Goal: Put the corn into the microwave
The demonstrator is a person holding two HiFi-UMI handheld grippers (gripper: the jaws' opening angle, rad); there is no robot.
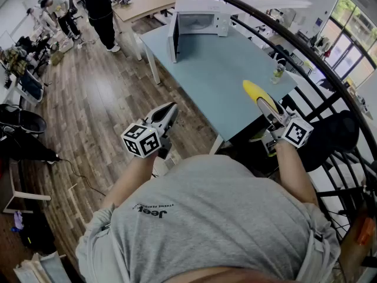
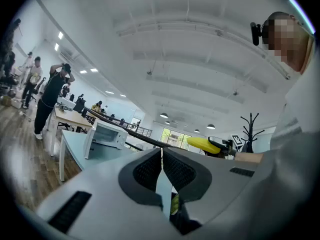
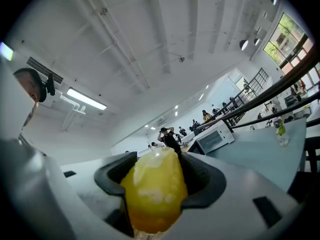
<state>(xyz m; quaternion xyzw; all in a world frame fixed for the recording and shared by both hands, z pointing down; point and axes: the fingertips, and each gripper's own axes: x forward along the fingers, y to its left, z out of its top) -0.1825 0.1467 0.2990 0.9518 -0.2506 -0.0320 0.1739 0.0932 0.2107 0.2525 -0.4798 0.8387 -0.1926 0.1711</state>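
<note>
- Gripping the corn (image 3: 152,194), the right gripper (image 3: 155,160) has its jaws spread wide around the yellow cob. Both pads press on its sides, and the cob's rounded tip sticks out past them.
- Seen from the head view, this gripper is at the right, held in the air over the near right corner of the table (image 1: 215,84). The corn points toward the far end.
- The left gripper (image 2: 161,156) has its jaws closed, with the pads meeting at the tips and nothing between them.
- It is held at the left, over the wooden floor (image 1: 94,105), just off the table's near left edge.
- The microwave (image 1: 199,21) stands at the far end of the table.
- Its door (image 1: 174,39) is swung open to the left, and the opening faces the near side.
- The corn is well apart from the microwave, with a long stretch of bare pale-blue tabletop between them.
- A small bottle (image 1: 278,73) stands upright near the table's right edge, a little farther away than the corn.
- A black railing (image 1: 306,52) curves along the right side of the table.
- Several people (image 1: 97,7) stand on the floor at the far left, beside a second, wooden table (image 1: 144,2).
- The person holding the grippers wears a grey T-shirt (image 1: 212,217), which fills the near part of the head view.
</note>
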